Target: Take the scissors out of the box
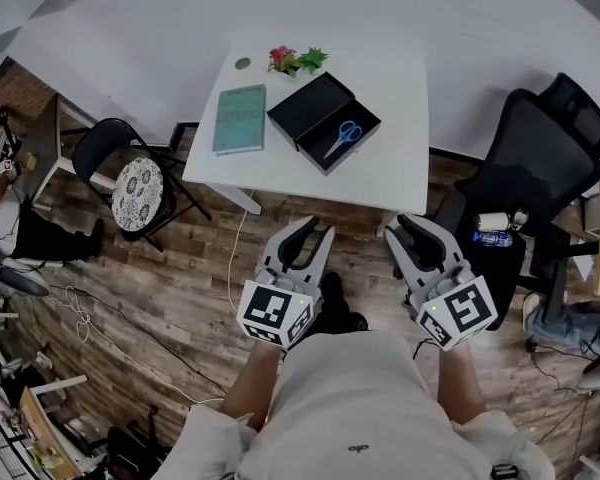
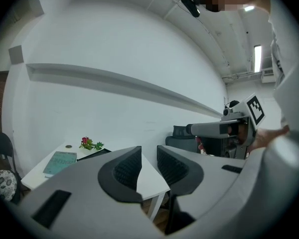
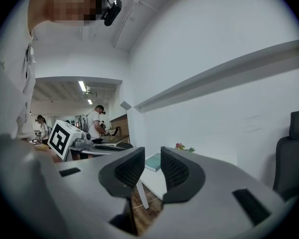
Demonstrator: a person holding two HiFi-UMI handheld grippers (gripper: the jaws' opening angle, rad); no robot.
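Note:
The scissors (image 1: 343, 136), blue-handled, lie inside an open black box (image 1: 306, 104) on the white table (image 1: 390, 88). Both grippers hang over the wooden floor near my body, short of the table's front edge. The left gripper (image 1: 315, 228) points toward the table, its jaws a narrow gap apart and empty. My right gripper (image 1: 407, 224) is held alongside it, likewise slightly parted with nothing between. In the left gripper view the left gripper (image 2: 149, 166) frames the table corner (image 2: 152, 182), and the box (image 2: 92, 154) shows edge-on, hiding the scissors. The right gripper (image 3: 152, 166) looks past the table's side.
A teal book (image 1: 240, 118) and a small flowering plant (image 1: 295, 60) share the table. A black folding chair (image 1: 135, 183) with a patterned cushion stands at the left, and a black office chair (image 1: 540, 158) at the right. Cables trail over the floor. People stand in the far room (image 3: 97, 121).

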